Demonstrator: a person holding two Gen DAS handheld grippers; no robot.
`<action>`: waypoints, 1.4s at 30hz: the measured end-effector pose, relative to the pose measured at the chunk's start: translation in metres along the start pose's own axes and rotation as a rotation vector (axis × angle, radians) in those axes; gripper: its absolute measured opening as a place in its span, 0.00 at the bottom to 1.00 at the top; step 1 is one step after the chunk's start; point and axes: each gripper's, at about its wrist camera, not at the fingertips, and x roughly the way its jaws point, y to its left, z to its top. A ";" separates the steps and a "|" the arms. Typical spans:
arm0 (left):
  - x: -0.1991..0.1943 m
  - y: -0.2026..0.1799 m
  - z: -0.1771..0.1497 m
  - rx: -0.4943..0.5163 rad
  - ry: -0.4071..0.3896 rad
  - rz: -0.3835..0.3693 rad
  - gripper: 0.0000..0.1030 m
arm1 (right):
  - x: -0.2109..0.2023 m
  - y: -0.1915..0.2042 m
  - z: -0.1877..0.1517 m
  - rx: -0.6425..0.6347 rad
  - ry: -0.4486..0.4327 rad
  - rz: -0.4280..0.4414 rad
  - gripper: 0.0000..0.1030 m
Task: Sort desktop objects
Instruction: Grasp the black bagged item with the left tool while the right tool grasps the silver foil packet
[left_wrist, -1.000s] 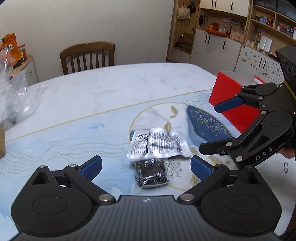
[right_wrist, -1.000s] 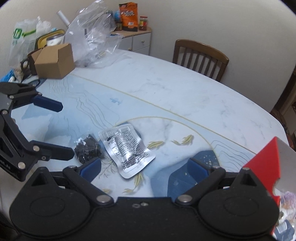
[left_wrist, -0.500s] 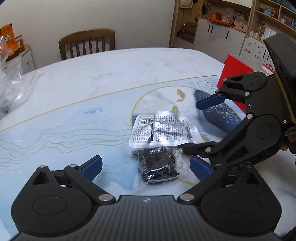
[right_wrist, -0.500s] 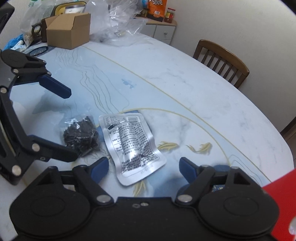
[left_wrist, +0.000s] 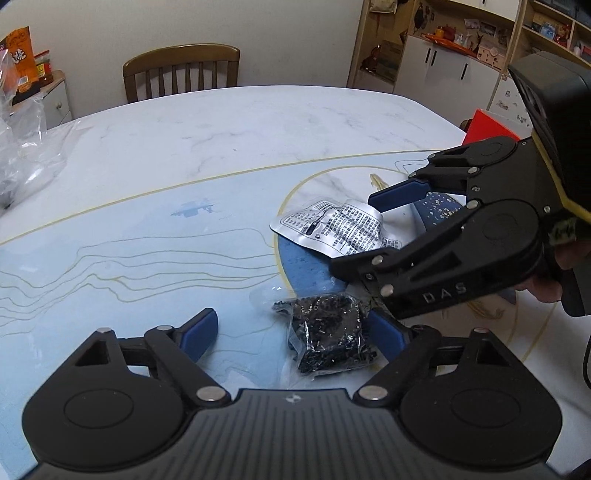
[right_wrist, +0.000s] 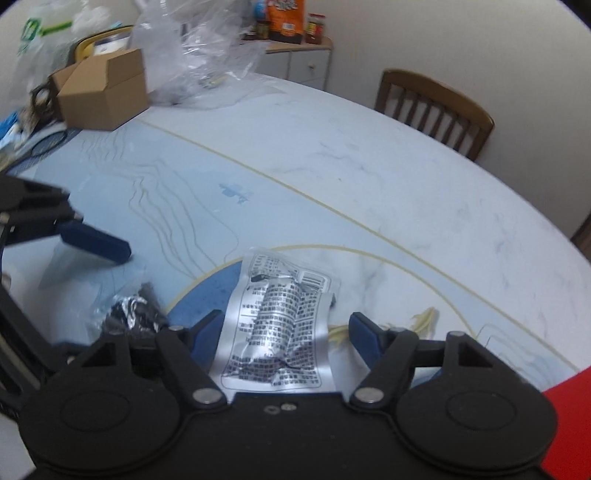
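A silver foil packet (left_wrist: 340, 229) with black print lies on the patterned table; it also shows in the right wrist view (right_wrist: 280, 328). A clear bag of small black parts (left_wrist: 328, 336) lies just in front of it, and shows in the right wrist view (right_wrist: 129, 310). My left gripper (left_wrist: 291, 332) is open, with the black-parts bag between its fingers, close to the right pad. My right gripper (right_wrist: 284, 332) is open and straddles the foil packet; it shows in the left wrist view (left_wrist: 369, 236).
A red box (left_wrist: 487, 125) stands at the table's right side, its corner in the right wrist view (right_wrist: 569, 417). A cardboard box (right_wrist: 103, 92) and crumpled clear plastic bags (right_wrist: 195, 55) sit at the far left. A wooden chair (left_wrist: 181, 70) stands behind the table.
Both grippers have moved in and lower. The right gripper now straddles the foil packet. The left gripper now has the black-parts bag between its fingers. Both stay open.
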 end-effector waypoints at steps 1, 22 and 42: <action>0.000 0.000 0.000 0.002 0.001 0.005 0.86 | 0.000 0.000 0.000 0.010 0.003 0.000 0.71; -0.006 -0.012 0.001 0.019 0.015 -0.032 0.39 | -0.003 -0.001 0.002 0.155 0.051 -0.025 0.56; -0.047 -0.040 0.015 0.040 -0.021 -0.042 0.36 | -0.103 0.000 -0.035 0.316 -0.016 -0.103 0.56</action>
